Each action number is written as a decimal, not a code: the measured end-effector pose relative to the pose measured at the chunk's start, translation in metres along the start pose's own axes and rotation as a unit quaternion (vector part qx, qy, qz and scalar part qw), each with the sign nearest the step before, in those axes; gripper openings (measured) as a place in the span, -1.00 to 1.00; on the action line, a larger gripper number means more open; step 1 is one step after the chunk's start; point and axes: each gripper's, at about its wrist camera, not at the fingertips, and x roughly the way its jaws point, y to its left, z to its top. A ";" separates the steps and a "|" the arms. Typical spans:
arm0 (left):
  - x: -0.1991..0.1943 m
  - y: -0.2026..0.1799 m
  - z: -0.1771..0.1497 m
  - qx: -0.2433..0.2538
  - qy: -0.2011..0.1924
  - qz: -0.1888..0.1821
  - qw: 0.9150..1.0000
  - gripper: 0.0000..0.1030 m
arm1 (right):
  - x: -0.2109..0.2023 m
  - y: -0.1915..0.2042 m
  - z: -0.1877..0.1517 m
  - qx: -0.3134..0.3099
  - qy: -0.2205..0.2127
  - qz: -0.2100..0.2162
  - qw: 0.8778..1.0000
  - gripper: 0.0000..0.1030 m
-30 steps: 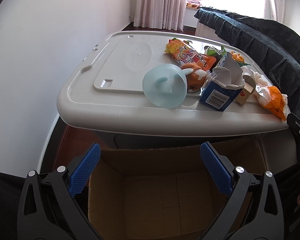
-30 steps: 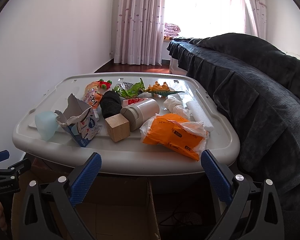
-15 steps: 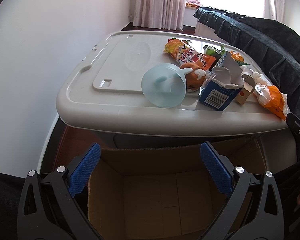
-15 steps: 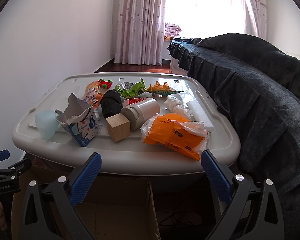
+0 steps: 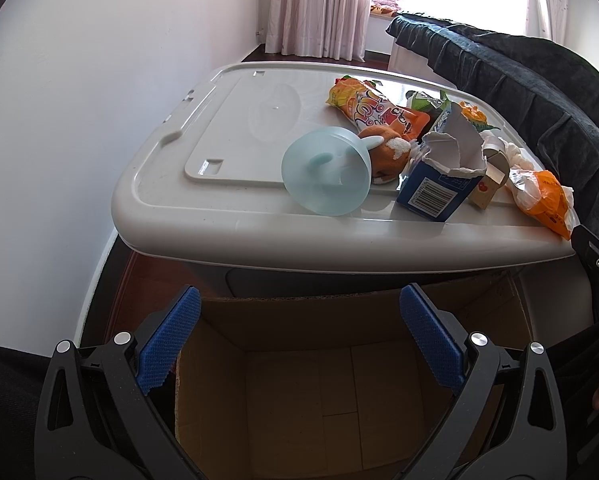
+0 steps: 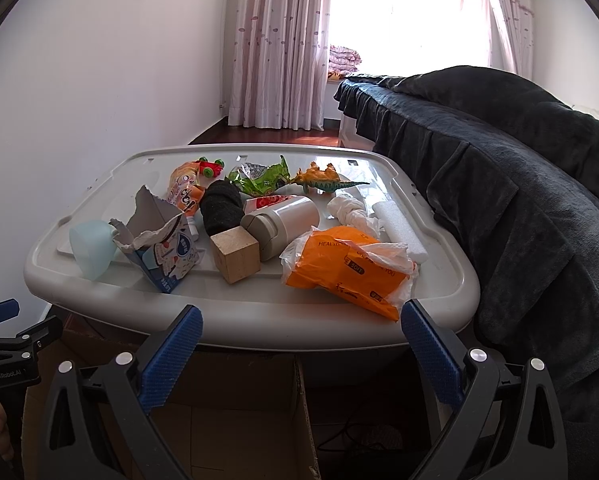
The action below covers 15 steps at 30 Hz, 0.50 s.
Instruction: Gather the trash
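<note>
Trash lies on a grey bin lid [image 6: 111, 296] [image 5: 235, 92]: a torn blue carton [image 6: 167, 248] [image 5: 439, 184], an orange plastic bag [image 6: 347, 268] [image 5: 547, 196], an orange snack wrapper [image 5: 375, 108] [image 6: 185, 194], a green wrapper [image 6: 263, 178] and a knotted white wad [image 6: 353, 214]. An open cardboard box [image 5: 311, 392] stands on the floor below the lid's near edge. My left gripper [image 5: 299, 336] is open and empty above the box. My right gripper [image 6: 301, 352] is open and empty in front of the lid, near the orange bag.
Also on the lid: a pale blue cup [image 5: 325, 172] on its side, a wooden block [image 6: 235, 254], a beige bottle [image 6: 283, 224], a black sock [image 6: 221, 208], a toy dinosaur [image 6: 323, 178], a foam stick [image 6: 399, 230]. A dark blanket-covered bed [image 6: 519, 168] is at right, a white wall at left.
</note>
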 end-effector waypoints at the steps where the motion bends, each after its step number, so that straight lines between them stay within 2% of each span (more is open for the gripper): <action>1: 0.000 0.000 0.000 0.000 0.000 0.000 1.000 0.89 | 0.000 0.000 0.000 0.000 0.000 0.000 1.000 0.90; 15: 0.001 -0.003 -0.002 0.001 0.003 0.001 1.000 0.89 | 0.010 0.004 0.004 -0.021 0.015 0.009 1.000 0.90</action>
